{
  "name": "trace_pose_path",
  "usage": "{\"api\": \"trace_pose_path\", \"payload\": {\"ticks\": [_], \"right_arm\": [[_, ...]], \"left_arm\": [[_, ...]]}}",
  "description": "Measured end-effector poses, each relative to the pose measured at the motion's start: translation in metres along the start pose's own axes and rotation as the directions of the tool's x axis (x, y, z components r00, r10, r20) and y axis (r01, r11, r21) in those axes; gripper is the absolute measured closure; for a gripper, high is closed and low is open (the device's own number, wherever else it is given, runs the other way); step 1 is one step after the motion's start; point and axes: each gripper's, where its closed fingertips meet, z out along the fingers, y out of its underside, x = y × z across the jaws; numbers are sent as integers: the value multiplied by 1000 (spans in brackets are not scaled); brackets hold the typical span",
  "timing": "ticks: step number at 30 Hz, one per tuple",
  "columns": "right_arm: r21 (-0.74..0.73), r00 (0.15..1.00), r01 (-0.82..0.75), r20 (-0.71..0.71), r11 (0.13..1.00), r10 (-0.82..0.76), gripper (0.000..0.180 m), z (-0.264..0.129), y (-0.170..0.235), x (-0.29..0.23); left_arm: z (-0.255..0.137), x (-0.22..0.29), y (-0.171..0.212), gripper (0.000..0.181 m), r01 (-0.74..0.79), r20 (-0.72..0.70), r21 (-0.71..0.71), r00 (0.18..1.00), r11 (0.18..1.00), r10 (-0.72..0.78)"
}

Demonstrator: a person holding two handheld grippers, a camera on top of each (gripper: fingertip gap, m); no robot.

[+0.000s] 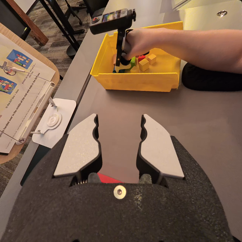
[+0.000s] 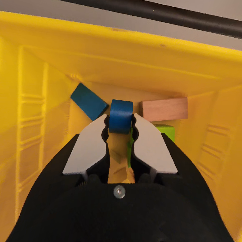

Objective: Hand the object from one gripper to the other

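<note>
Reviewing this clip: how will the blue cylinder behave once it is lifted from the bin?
The blue cylinder looks like rigid painted wood, so it probably won't deform. The right gripper pinches it only at the fingertips, and its sheen suggests a smooth surface, so it might slip. Set down on its curved side, it would likely roll.

The yellow bin (image 2: 117, 62) is smooth moulded plastic with a slight sheen. In its far corner lies a bare wood block (image 2: 165, 110) (grain showing), matt. The blue cylinder (image 2: 120, 116) looks satin-painted. The grey bench (image 1: 131, 104) is matt; gripper bodies look grainy black.
</note>
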Motion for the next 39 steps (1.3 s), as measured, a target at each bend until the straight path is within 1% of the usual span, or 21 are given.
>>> {"api": "trace_pose_path", "payload": {"ticks": [3,5,7,9,11,13,16,18,20,25,26,27,31,36,39], "right_arm": [[-14,1000,-4,-12,1000,4,146,9,-2,1],[-29,999,13,-30,999,-14,146,13,0,4],[-30,999,28,-33,999,-29,145,14,-1,4],[-28,998,50,-36,998,-51,145,13,-2,4],[-10,996,87,-37,996,-87,144,9,-5,4],[35,991,126,-40,991,-124,141,-2,-11,2],[137,991,135,-15,981,-134,139,-28,-23,-5],[177,990,136,23,975,-142,139,-43,-27,-12],[194,987,147,38,970,-157,139,-52,-27,-17],[173,980,182,55,968,-194,139,-57,-21,-25],[169,978,188,56,968,-200,139,-56,-20,-26],[160,976,197,59,967,-208,139,-55,-18,-27],[130,970,229,55,965,-237,138,-51,-13,-31],[100,963,260,49,960,-266,137,-48,-8,-33],[96,959,274,41,957,-279,136,-49,-8,-33]], "left_arm": [[-5,-10,7,120,14,33,-25,999,1000,-13],[-13,-31,24,121,44,115,-86,993,995,-34],[-27,-56,53,124,128,208,-178,974,976,-90],[-46,-84,95,127,259,334,-286,929,923,-158],[-63,-98,141,124,404,408,-381,881,832,-241],[-73,-100,182,124,535,451,-448,827,716,-335],[-83,-87,234,125,689,523,-545,725,478,-448],[-82,-67,256,129,735,531,-593,663,328,-528],[-84,-53,274,128,751,556,-627,618,208,-555],[-99,-29,302,118,763,639,-646,520,-27,-567],[-102,-26,305,119,769,657,-636,499,-60,-564],[-103,-26,306,119,774,666,-628,485,-75,-567],[-105,-29,303,121,807,695,-586,451,-77,-559],[-106,-17,312,122,788,704,-593,408,-166,-581],[-104,-9,316,125,771,696,-598,365,-219,-619]]}}
